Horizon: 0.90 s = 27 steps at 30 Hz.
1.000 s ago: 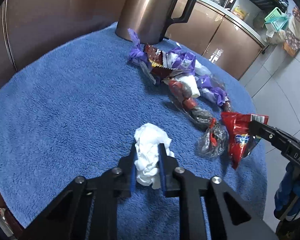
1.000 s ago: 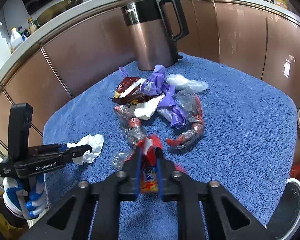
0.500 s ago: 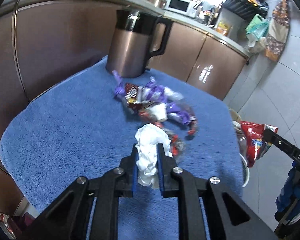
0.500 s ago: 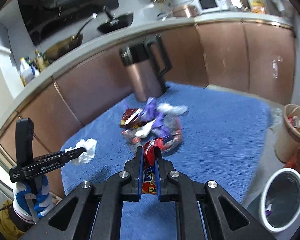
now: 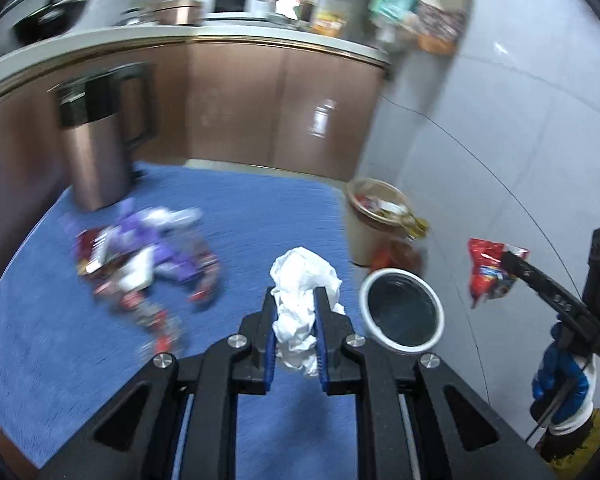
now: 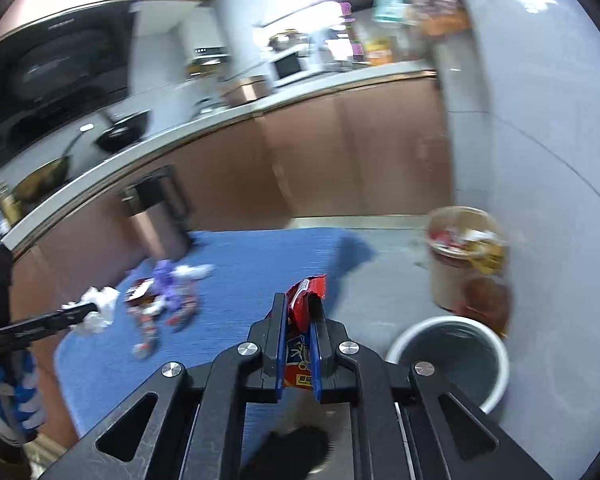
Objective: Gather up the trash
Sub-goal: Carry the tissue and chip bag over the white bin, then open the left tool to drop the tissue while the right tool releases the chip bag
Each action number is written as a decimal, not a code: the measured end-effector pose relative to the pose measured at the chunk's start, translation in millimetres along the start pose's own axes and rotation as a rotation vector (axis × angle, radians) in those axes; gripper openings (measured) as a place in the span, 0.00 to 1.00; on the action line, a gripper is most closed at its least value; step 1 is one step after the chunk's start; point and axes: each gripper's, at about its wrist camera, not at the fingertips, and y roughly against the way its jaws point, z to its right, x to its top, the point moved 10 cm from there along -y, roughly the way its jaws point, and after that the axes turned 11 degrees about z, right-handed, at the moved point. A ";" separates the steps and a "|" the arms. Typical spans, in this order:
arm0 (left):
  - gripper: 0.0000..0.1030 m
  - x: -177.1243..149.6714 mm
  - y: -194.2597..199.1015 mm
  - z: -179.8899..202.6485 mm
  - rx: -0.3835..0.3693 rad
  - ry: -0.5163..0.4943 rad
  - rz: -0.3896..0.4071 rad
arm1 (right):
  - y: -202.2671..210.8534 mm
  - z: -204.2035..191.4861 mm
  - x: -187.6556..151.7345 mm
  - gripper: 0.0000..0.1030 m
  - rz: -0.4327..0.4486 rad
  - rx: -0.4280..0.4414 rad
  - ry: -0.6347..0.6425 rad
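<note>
My left gripper (image 5: 295, 300) is shut on a crumpled white tissue (image 5: 302, 280), held in the air over the blue towel's (image 5: 252, 208) right part. My right gripper (image 6: 299, 304) is shut on a red snack bag (image 6: 306, 292), lifted past the towel's (image 6: 252, 264) edge. In the left wrist view the same red snack bag (image 5: 490, 276) hangs from the right gripper above the floor. A white-rimmed bin (image 5: 402, 314) stands on the floor just right of the towel, and the right wrist view shows this bin (image 6: 450, 354) at the lower right. A heap of wrappers (image 5: 140, 256) lies on the towel.
A copper kettle (image 5: 96, 140) stands at the towel's back left. A tan bin full of rubbish (image 5: 376, 216) sits on the floor behind the white-rimmed one. Brown cabinets (image 5: 260, 108) line the back. Gloved hands (image 6: 8, 392) hold both grippers.
Both grippers have risen and swung to the right, away from the wrapper heap, each carrying its piece. The two floor bins have come into view.
</note>
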 end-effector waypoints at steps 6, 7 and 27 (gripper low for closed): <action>0.15 8.5 -70.1 92.4 -0.087 -0.125 -0.089 | -12.0 71.0 -14.6 0.09 -0.017 -0.138 -0.045; 0.15 8.0 -81.7 104.2 -0.097 -0.136 -0.105 | -16.1 80.2 -17.3 0.09 -0.022 -0.157 -0.051; 0.35 -22.5 -263.6 221.5 -0.232 -0.089 -0.297 | -83.5 227.8 -80.5 0.40 -0.181 -0.404 -0.128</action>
